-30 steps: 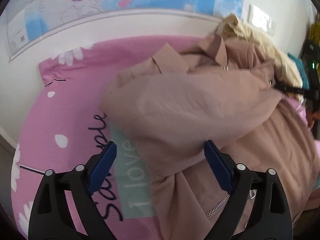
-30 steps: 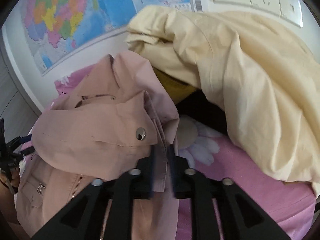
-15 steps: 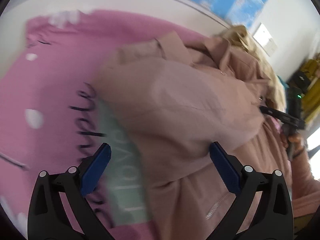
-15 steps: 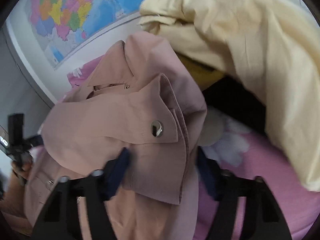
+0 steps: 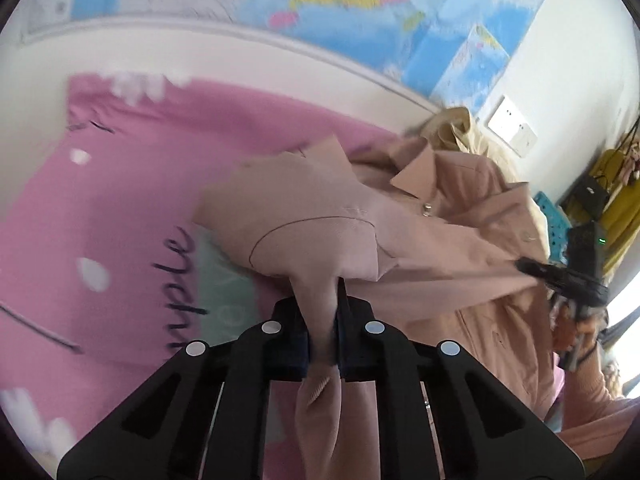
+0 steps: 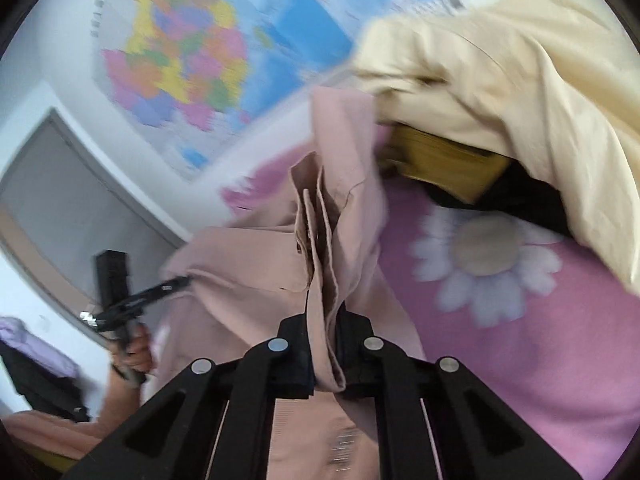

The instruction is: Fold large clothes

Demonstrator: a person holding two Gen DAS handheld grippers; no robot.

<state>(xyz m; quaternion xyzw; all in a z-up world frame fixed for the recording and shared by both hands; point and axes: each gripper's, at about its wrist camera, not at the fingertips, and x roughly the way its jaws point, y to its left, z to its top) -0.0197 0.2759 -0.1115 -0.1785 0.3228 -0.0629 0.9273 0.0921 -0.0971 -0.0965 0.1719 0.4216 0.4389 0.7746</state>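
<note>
Clamping tight on bunched fabric of the dusty-pink jacket (image 5: pixel 400 240) with both pairs of jaws just closed: left gripper (image 5: pixel 323 332) on a gathered fold near the shoulder, right gripper (image 6: pixel 325 344) on the stacked front edge. Spanning between the two grips, partly lifted over the pink flowered bedspread (image 5: pixel 120 208), collar open, beside a cream garment (image 6: pixel 520 92) heaped on a box. Judging by the loose, crumpled body: barely begun, no neat fold made, smoothing and folding all left.

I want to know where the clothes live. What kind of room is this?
Probably a bedroom or playroom at home: a pink flowered blanket, a colourful wall map, and a cream garment piled nearby.
</note>
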